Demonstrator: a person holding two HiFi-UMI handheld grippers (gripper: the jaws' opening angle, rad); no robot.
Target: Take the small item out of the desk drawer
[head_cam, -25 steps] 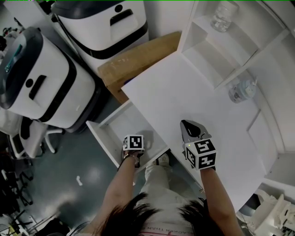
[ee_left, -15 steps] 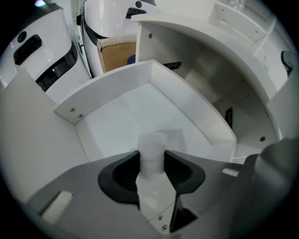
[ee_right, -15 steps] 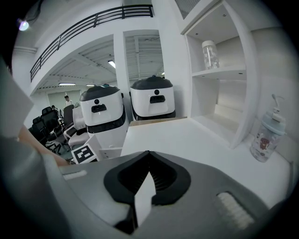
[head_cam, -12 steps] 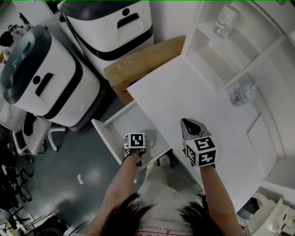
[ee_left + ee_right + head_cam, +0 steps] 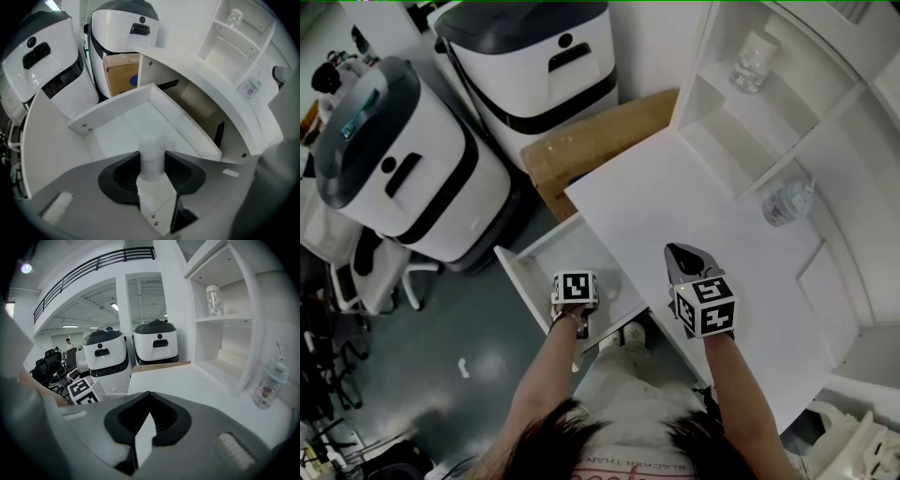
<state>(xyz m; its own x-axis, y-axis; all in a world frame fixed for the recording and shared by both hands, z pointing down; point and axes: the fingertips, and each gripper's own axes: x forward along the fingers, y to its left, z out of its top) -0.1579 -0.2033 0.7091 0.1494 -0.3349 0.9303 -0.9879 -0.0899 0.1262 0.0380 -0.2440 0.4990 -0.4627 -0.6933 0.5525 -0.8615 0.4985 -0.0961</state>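
The white counter (image 5: 694, 206) fills the right of the head view, with 2 white-and-black machines (image 5: 403, 178) on the floor to its left and a cardboard box (image 5: 591, 141) wedged between them and the counter's edge. A shelf unit (image 5: 787, 103) stands at the back of the counter, with a jar (image 5: 750, 47) in 1 bay and a pump bottle (image 5: 787, 202) near its foot.

The drawer (image 5: 525, 272) is pulled out from under the counter, and no other loose thing shows on its pale floor. Over the last second the left hand-held gripper (image 5: 152, 160) has come up from the drawer by a little, and its grip has not altered. Its jaws are clamped on the small item (image 5: 151, 146), a pale, blurred cylinder standing upright between the pads. The drawer floor lies behind it, and it appears to hang clear of it.

The right hand-held gripper (image 5: 682, 258) hangs over the counter's near part with its jaws together on nothing.

So the pick looks made. What remains is to carry the item over the drawer's wall and out. The drawer front and the counter's overhanging edge both sit close by.
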